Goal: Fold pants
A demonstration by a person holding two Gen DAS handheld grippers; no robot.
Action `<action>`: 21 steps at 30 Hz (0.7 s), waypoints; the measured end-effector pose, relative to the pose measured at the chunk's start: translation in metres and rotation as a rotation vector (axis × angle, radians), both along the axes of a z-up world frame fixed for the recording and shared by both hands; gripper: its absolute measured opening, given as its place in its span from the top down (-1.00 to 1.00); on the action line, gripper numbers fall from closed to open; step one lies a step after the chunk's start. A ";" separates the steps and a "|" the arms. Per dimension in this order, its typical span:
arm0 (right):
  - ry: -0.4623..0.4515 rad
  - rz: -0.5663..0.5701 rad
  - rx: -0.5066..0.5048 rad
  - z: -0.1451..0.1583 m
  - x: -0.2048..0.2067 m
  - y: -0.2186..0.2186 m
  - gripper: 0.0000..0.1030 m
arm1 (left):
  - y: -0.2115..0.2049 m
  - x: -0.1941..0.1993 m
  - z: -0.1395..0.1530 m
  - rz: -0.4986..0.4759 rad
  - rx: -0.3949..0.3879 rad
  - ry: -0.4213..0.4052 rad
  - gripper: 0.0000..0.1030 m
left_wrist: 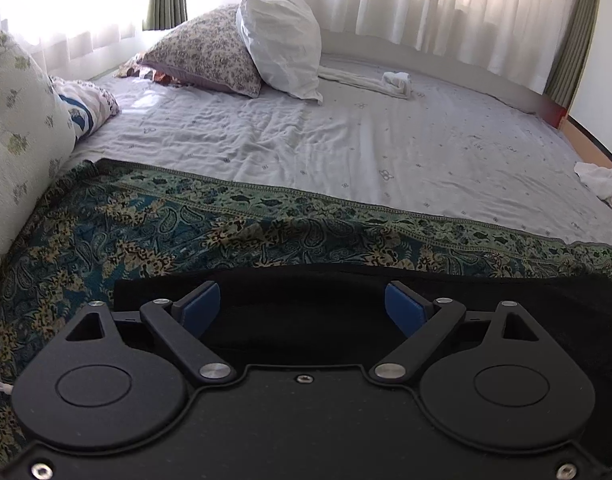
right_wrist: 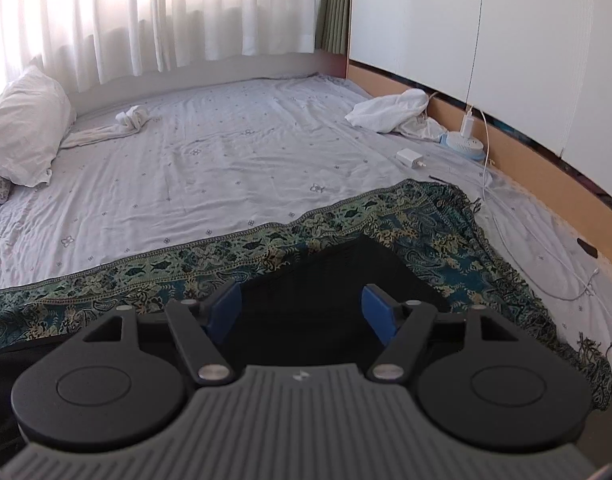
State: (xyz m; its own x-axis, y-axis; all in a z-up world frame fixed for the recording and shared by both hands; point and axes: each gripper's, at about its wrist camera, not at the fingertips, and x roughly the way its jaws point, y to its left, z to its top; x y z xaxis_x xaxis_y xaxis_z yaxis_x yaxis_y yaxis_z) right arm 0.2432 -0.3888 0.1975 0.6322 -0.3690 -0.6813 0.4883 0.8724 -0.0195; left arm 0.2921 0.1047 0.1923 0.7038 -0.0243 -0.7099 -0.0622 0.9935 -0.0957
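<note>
Black pants [left_wrist: 506,300] lie flat on a green and blue paisley cloth [left_wrist: 185,232] spread over the near part of the bed. My left gripper [left_wrist: 301,308] is open, its blue pads [left_wrist: 201,306] wide apart just above the pants' far edge. In the right wrist view a corner of the pants [right_wrist: 346,268] points away over the paisley cloth [right_wrist: 426,220]. My right gripper [right_wrist: 301,312] is open above that corner, with nothing between its blue pads [right_wrist: 376,312].
The bed has a pale grey sheet [left_wrist: 346,132]. Pillows [left_wrist: 281,40] stand at the far left. A white garment [right_wrist: 390,110], a charger [right_wrist: 410,158], a white cable [right_wrist: 546,256] and a round blue device [right_wrist: 464,146] lie along the right edge by the wall.
</note>
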 end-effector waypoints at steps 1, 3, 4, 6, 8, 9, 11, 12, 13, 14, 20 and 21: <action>0.008 -0.005 0.016 -0.007 0.008 -0.004 -0.54 | 0.003 0.011 -0.008 0.011 -0.027 0.017 -0.74; 0.016 -0.017 0.067 -0.022 0.024 -0.013 -0.56 | 0.009 0.031 -0.024 0.044 -0.086 0.054 -0.74; 0.018 -0.030 0.093 -0.031 0.031 -0.018 -0.57 | 0.012 0.042 -0.032 0.061 -0.113 0.073 -0.74; 0.022 -0.056 0.131 -0.047 0.047 -0.028 -0.57 | 0.017 0.062 -0.048 0.099 -0.152 0.103 -0.74; 0.042 -0.082 0.149 -0.065 0.063 -0.037 -0.58 | 0.020 0.079 -0.062 0.136 -0.164 0.117 -0.74; 0.052 -0.093 0.155 -0.074 0.070 -0.041 -0.58 | 0.021 0.087 -0.069 0.147 -0.161 0.120 -0.74; 0.063 -0.114 0.167 -0.090 0.083 -0.049 -0.58 | 0.021 0.103 -0.082 0.167 -0.144 0.129 -0.74; 0.066 -0.129 0.181 -0.100 0.090 -0.053 -0.58 | 0.021 0.111 -0.089 0.178 -0.136 0.134 -0.74; 0.068 -0.142 0.194 -0.107 0.095 -0.057 -0.58 | 0.022 0.118 -0.095 0.187 -0.131 0.141 -0.74; 0.071 -0.154 0.207 -0.115 0.101 -0.061 -0.58 | 0.023 0.125 -0.102 0.195 -0.129 0.149 -0.74; 0.100 -0.216 0.231 -0.152 0.133 -0.081 -0.61 | 0.039 0.154 -0.137 0.284 -0.126 0.183 -0.74; 0.104 -0.224 0.231 -0.157 0.137 -0.083 -0.61 | 0.044 0.157 -0.142 0.301 -0.135 0.187 -0.74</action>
State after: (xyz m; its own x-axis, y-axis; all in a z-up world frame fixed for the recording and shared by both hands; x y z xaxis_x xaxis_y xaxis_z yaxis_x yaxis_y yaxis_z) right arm 0.3805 -0.4720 0.0406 0.4753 -0.3192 -0.8199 0.6745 0.7305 0.1066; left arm 0.4492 0.1486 0.0502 0.5524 0.0622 -0.8313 -0.3785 0.9072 -0.1836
